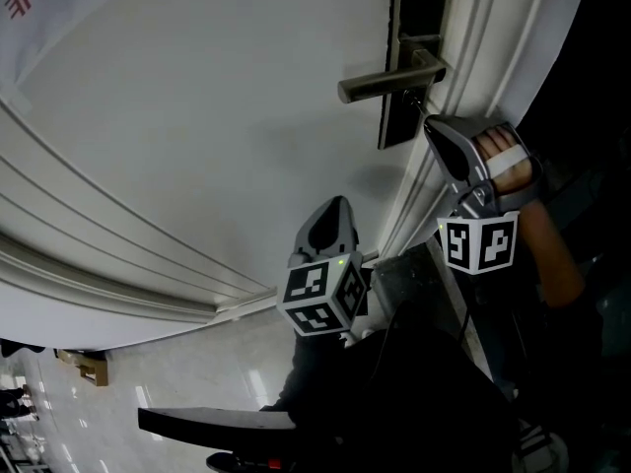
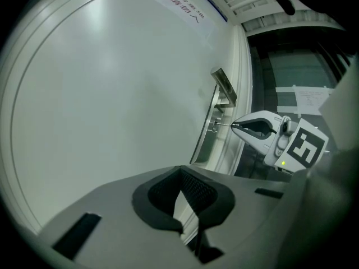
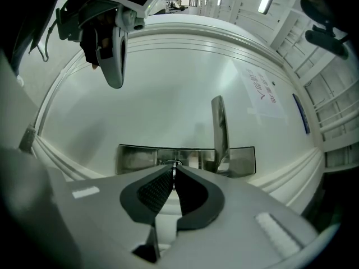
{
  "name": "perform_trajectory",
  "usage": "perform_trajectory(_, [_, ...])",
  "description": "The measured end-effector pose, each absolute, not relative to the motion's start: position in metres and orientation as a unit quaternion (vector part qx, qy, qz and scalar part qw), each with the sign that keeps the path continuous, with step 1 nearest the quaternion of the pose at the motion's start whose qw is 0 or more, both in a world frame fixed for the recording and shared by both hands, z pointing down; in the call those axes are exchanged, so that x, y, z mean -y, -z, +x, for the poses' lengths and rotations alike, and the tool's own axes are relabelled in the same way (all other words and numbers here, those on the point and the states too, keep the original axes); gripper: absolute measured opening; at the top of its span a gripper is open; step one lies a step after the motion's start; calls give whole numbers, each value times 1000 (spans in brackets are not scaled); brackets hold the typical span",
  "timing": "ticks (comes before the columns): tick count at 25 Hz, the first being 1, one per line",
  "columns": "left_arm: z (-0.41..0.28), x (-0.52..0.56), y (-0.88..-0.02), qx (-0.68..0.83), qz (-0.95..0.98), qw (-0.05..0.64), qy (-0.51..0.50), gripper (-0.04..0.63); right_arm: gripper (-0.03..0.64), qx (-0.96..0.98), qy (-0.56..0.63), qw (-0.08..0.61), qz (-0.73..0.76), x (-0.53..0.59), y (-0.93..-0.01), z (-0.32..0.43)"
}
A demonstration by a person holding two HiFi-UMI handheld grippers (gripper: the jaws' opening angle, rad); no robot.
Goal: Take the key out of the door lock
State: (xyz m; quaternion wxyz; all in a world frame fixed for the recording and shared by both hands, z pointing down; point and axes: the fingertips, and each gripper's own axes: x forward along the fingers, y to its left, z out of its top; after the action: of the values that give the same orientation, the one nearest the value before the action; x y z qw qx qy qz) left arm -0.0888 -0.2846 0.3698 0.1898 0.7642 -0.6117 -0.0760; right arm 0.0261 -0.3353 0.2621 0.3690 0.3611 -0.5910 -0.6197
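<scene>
A thin key (image 2: pixel 222 125) sticks out of the steel lock plate (image 2: pixel 204 143) on a white door (image 1: pixel 197 116), below the lever handle (image 1: pixel 383 84). My right gripper (image 1: pixel 431 121) is shut on the key's outer end; the right gripper view shows the key (image 3: pixel 174 168) pinched between its pads, just short of the keyhole in the lock plate (image 3: pixel 134 157). From the left gripper view, the right gripper (image 2: pixel 233 126) shows side on. My left gripper (image 1: pixel 338 205) hangs lower down the door, away from the lock, shut (image 2: pixel 180 172) and empty.
The moulded door frame (image 1: pixel 493 47) runs beside the lock, with dark space to its right. A paper notice (image 3: pixel 263 94) hangs on the door above the handle (image 3: pixel 219 125). A hand (image 1: pixel 505 158) holds the right gripper. Shiny floor (image 1: pixel 197 382) lies below.
</scene>
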Motion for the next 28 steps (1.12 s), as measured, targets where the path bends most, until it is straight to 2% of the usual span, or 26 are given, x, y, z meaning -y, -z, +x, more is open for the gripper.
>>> perform_trajectory(12, [-88,282,-371,612,763,192,78,0,12,599,614,355,372,325,-257,29])
perform_trajectory(21, [-80,278,-366,604,772,183,76,0,14,644,570,302,411,300,-258,27])
perform_trajectory(28, [-67,285,-368,600,778,175,59,0,12,715,464,236,466,297,-262,24])
